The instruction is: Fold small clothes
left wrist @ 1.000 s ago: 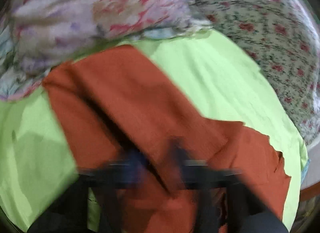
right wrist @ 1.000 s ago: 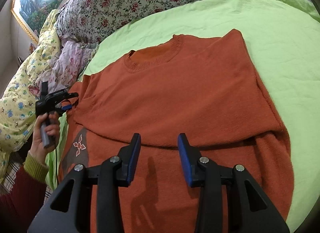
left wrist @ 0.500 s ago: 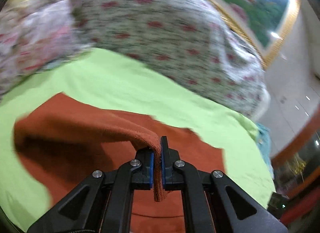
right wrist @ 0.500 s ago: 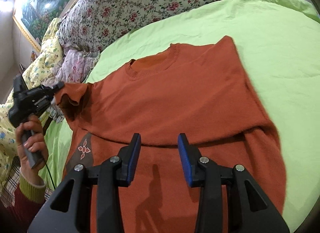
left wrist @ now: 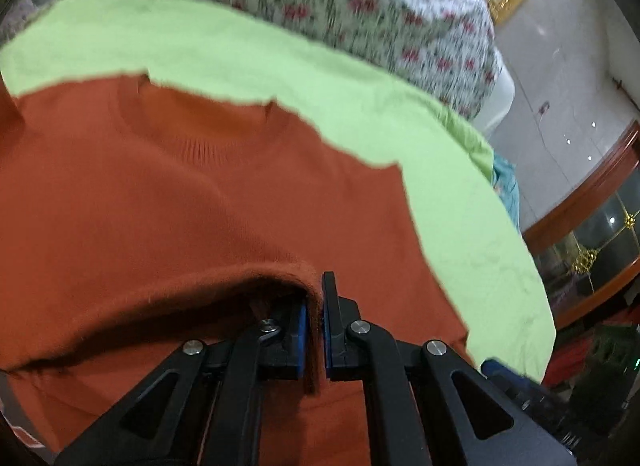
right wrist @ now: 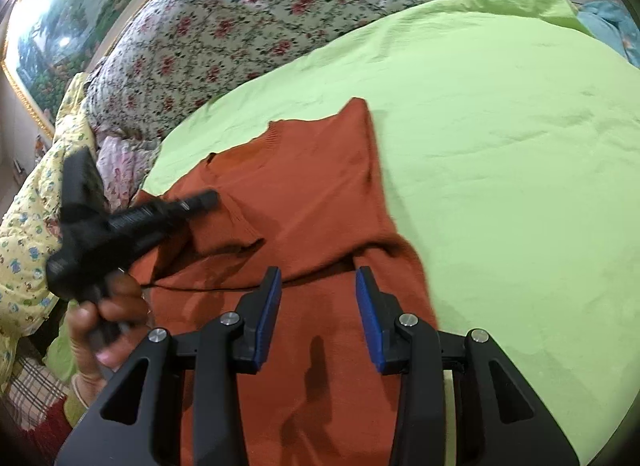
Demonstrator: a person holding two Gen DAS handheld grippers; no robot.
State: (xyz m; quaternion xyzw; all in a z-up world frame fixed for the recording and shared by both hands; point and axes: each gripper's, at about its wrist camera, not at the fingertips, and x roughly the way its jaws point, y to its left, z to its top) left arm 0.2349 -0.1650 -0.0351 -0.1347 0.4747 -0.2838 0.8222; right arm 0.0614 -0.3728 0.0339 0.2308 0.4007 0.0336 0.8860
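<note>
On the green sheet (right wrist: 500, 145), sweater (right wrist: 312, 201) collar points toward floral bedding; left gripper (left wrist: 314, 330) jaws clamp its sleeve, right gripper (right wrist: 318, 306) jaws apart.

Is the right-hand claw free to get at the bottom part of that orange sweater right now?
Probably yes. The right gripper hangs open and empty just over the lower part of the orange sweater, with only bare knit beneath it. The left gripper, clamped on a sleeve, is off to the side.

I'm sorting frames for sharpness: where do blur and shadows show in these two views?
Left wrist view: the floral quilt is smeared with motion blur, while the left gripper clamping the orange sweater is sharp. Right wrist view: the left gripper and the hand holding it are blurred; the right gripper casts finger shadows on the sweater.
</note>
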